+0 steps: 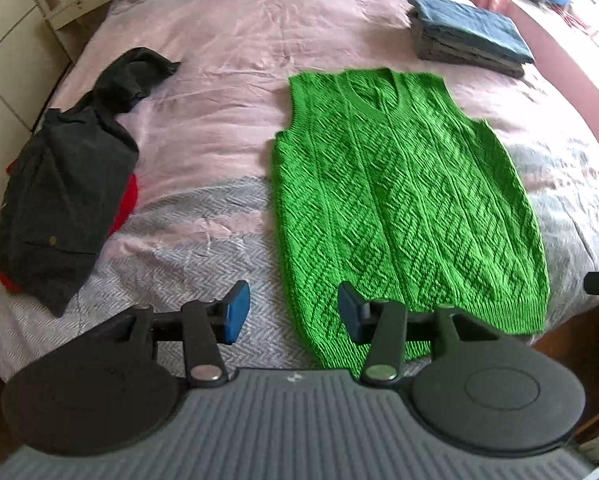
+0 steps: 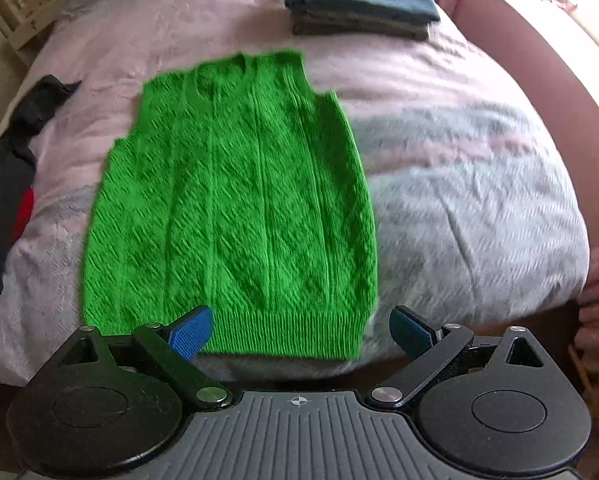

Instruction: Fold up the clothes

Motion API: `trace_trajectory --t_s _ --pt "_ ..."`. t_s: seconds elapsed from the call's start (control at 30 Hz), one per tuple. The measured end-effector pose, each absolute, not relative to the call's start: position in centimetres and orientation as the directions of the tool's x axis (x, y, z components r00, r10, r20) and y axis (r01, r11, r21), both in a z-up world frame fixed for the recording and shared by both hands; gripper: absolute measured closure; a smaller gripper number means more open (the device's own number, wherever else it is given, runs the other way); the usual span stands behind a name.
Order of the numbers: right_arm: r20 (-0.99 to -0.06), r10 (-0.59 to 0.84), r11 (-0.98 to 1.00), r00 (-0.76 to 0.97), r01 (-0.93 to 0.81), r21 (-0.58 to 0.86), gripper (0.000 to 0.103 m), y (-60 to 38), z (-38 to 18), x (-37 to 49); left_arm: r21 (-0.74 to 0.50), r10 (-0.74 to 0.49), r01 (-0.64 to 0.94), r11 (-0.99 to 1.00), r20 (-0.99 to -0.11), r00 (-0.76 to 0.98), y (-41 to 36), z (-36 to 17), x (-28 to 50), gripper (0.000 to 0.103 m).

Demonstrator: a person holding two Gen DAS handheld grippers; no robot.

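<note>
A green knitted vest (image 1: 399,200) lay flat and face up on the bed (image 1: 219,60), neck toward the far end and ribbed hem at the near edge, so the spreading step looked finished and the folding itself not yet begun. The left gripper (image 1: 293,312) hovered by the near left corner of the hem, jaws apart and holding nothing; the right gripper (image 2: 299,332) stood over the hem toward its right corner, jaws likewise wide and empty. A stack of folded clothes (image 1: 469,32) sat at the far right, and a dark heap of unfolded garments (image 1: 63,184) with something red beneath lay at the left, well apart from the vest. The next move probably called for each gripper to drop onto a hem corner, pinch both knit layers together, and carry the hem toward the neck.
</note>
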State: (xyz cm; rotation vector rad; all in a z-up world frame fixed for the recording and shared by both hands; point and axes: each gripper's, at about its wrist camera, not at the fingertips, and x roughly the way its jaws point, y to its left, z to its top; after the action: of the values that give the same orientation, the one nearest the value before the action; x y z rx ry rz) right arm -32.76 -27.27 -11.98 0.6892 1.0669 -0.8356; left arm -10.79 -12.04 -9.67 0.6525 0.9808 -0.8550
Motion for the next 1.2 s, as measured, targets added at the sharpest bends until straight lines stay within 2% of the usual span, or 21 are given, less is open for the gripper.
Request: trace_trajectory --t_s 0.3,0.47,0.73,1.07,1.2 --pt "-0.928 -0.244 0.583 0.281 0.807 0.091 0.006 -26.9 -10.6 -35.1 0.09 -0.351 0.834 0.544 -0.879 0.324 -12.6 -7.3 -14.8 0.053" --pt "-0.926 -0.239 0.632 0.293 0.771 0.081 0.006 -26.4 -10.1 -36.8 0.095 -0.336 0.82 0.565 -0.881 0.333 -11.9 -7.0 -17.8 0.053" --pt "-0.928 -0.21 0.69 0.307 0.719 0.081 0.006 -25.2 -10.1 -40.0 0.104 -0.309 0.782 0.615 -0.88 0.36 -10.0 -6.5 -22.2 0.046" --pt "-0.925 -0.187 0.732 0.33 0.675 0.093 0.006 -24.0 -10.1 -43.3 0.119 -0.267 0.748 0.653 -0.888 0.375 -7.5 -6.8 -26.9 0.046" --pt "-0.922 -0.181 0.745 0.343 0.66 0.099 0.006 -23.9 -10.0 -43.9 0.127 -0.265 0.737 0.664 -0.882 0.391 -7.1 -6.5 -27.8 0.041"
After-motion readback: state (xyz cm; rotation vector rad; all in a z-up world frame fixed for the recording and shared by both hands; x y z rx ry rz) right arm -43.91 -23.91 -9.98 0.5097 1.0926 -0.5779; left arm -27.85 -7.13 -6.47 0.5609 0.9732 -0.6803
